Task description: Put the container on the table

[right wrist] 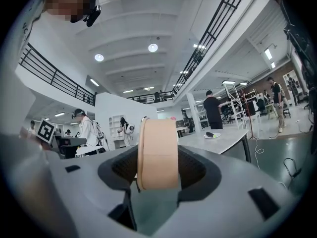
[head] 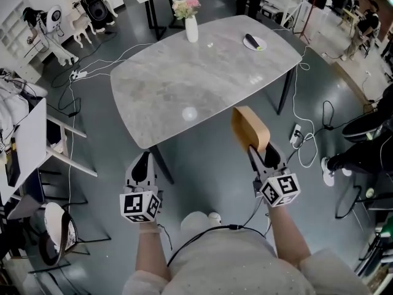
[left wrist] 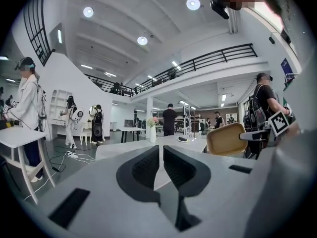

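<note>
The container (head: 250,129) is a tan, round-cornered box, held on edge just off the near right rim of the grey marble table (head: 184,78). My right gripper (head: 260,152) is shut on it; in the right gripper view the container (right wrist: 157,152) stands upright between both pads. My left gripper (head: 143,157) hovers over the floor by the table's near corner, shut with nothing in it. In the left gripper view its pads (left wrist: 148,165) stand almost together, and the container (left wrist: 226,139) shows to the right beyond them.
A white vase of flowers (head: 191,23) and a small plate with a dark object (head: 254,42) stand at the table's far side. Cables (head: 307,134) trail over the floor on the right. A white desk (head: 31,134) and a chair (head: 52,229) are at left.
</note>
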The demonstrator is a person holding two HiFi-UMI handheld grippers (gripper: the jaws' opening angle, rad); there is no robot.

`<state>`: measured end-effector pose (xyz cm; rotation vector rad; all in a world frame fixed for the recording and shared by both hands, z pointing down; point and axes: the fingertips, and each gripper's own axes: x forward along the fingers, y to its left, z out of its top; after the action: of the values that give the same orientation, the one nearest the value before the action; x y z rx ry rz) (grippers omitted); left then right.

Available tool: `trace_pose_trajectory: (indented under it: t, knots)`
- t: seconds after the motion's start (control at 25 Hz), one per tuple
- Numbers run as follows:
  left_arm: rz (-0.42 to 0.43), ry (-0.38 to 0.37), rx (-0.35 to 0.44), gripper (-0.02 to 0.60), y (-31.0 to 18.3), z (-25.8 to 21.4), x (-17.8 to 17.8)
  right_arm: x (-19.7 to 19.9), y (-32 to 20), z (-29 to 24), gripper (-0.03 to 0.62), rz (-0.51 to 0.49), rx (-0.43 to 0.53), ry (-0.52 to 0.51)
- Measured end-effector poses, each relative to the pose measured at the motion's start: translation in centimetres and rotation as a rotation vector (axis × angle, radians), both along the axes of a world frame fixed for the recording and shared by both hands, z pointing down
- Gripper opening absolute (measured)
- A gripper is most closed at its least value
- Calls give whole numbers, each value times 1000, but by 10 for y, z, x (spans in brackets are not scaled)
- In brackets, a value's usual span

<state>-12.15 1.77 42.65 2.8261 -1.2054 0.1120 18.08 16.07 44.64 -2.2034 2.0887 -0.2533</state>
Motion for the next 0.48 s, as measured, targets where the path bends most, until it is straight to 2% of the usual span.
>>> trace_pose_trajectory:
  t: [0.48]
  knots:
    - [-10, 0, 19, 29, -40, 0, 4, 7, -37, 0, 232, -2, 18, -8]
